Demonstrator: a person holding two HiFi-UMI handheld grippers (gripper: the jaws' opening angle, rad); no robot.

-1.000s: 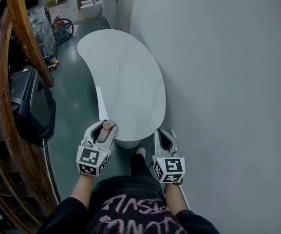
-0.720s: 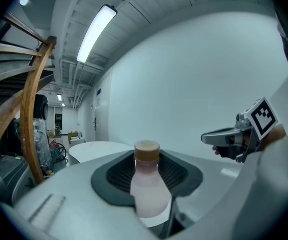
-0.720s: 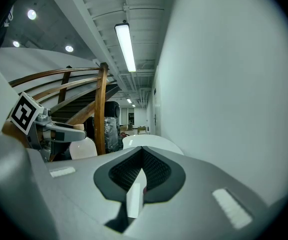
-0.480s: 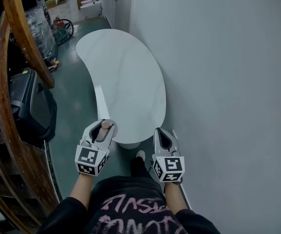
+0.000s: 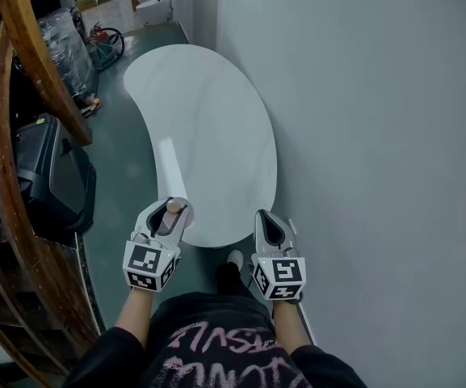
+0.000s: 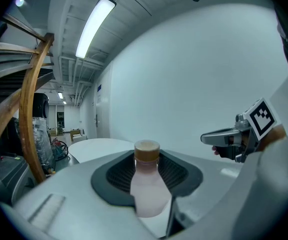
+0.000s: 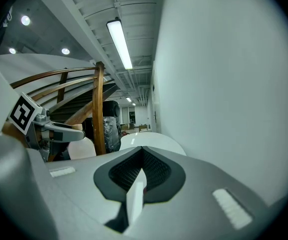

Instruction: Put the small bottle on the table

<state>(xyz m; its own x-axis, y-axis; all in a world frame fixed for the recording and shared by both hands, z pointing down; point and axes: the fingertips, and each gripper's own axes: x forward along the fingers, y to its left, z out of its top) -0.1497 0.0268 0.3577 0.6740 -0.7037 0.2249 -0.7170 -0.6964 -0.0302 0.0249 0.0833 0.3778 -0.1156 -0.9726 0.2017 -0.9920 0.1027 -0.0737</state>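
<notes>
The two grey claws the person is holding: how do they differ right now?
The left claw is clamped on a small pale pink bottle with a tan cap; the right claw is shut on nothing. The left claw is nearer the wooden stair rail; the right claw hugs the white wall. Both are grey with black ribbed pads and a marker cube.

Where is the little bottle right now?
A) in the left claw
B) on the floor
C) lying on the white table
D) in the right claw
A: the left claw is shut on the small bottle, while the right claw is shut with nothing in it.
</notes>
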